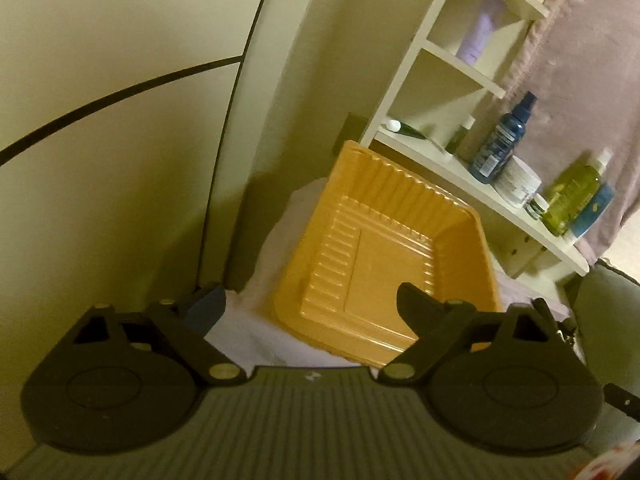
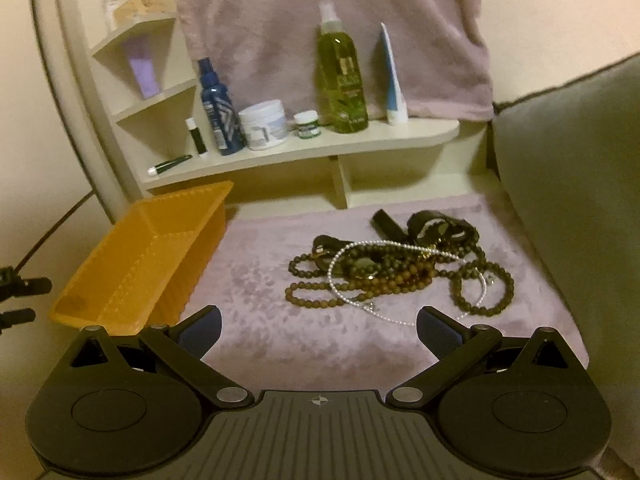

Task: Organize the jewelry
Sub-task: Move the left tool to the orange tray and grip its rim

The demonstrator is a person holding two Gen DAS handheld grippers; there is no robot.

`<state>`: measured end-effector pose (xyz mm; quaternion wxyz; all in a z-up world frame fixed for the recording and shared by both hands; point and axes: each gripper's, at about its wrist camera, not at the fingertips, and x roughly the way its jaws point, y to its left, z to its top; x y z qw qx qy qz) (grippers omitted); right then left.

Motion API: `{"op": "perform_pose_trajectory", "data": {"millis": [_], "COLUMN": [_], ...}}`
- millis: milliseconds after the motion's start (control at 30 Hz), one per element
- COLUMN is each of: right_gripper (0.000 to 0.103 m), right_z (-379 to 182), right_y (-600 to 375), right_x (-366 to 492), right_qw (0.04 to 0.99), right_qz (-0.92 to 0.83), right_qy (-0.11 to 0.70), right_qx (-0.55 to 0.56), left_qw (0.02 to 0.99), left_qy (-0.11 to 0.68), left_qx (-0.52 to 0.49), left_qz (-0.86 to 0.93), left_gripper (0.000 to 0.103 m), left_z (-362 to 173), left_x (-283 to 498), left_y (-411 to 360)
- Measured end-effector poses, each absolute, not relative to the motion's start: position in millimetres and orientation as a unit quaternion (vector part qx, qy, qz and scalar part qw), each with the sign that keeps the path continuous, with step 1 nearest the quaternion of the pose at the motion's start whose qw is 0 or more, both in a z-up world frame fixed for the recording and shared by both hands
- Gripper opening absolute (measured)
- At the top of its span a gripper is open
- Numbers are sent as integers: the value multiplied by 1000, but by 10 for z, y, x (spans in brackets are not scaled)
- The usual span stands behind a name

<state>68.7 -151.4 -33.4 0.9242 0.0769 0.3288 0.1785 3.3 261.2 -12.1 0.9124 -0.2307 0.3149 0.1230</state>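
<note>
Two grippers are in your hands, and both stand with jaws apart and nothing between them. Farthest left in the right wrist view, your ribbed orange plastic tray (image 2: 132,256) sits tilted on the mauve plush cloth (image 2: 260,300), its near corner just beside the left finger of your right gripper (image 2: 318,326). Your left gripper (image 1: 308,306) hangs over that same tray (image 1: 384,240), its right finger crossing the tray's near edge in the picture; whether it touches, you cannot tell. Behind the tray stands the cream tiered corner shelf (image 2: 320,144), carrying a dark blue spray bottle (image 2: 218,108), a white tub (image 2: 263,124), a small green-lidded jar (image 2: 307,123), a tall green pump bottle (image 2: 342,80) and a blue-and-white tube (image 2: 394,80) from left to right. Right of centre on the cloth lies your tangled heap of jewelry (image 2: 400,268): dark and brown bead strands, a thin white bead chain and black straps, well apart from the tray and ahead of your right gripper. At far right a grey cushion (image 2: 572,180) borders the cloth.
</note>
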Motion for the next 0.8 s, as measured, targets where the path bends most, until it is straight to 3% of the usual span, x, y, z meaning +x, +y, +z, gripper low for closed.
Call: {"op": "perform_pose_trajectory", "data": {"millis": [367,800], "right_gripper": [103,103], "right_z": [-361,-465], "right_y": [-1443,-1365], "right_x": [827,1056], "right_qw": [927,928], "right_qz": [154,129], "right_qy": [335,343], "right_qx": [69,68], "left_qw": [913,907], "left_qy": [322,341], "left_qx": [-239,-242], "left_qz": [73,54], "left_gripper": [74,45], "left_z": [-410,-620], "left_x": [329,536], "left_y": [2740,2772]}}
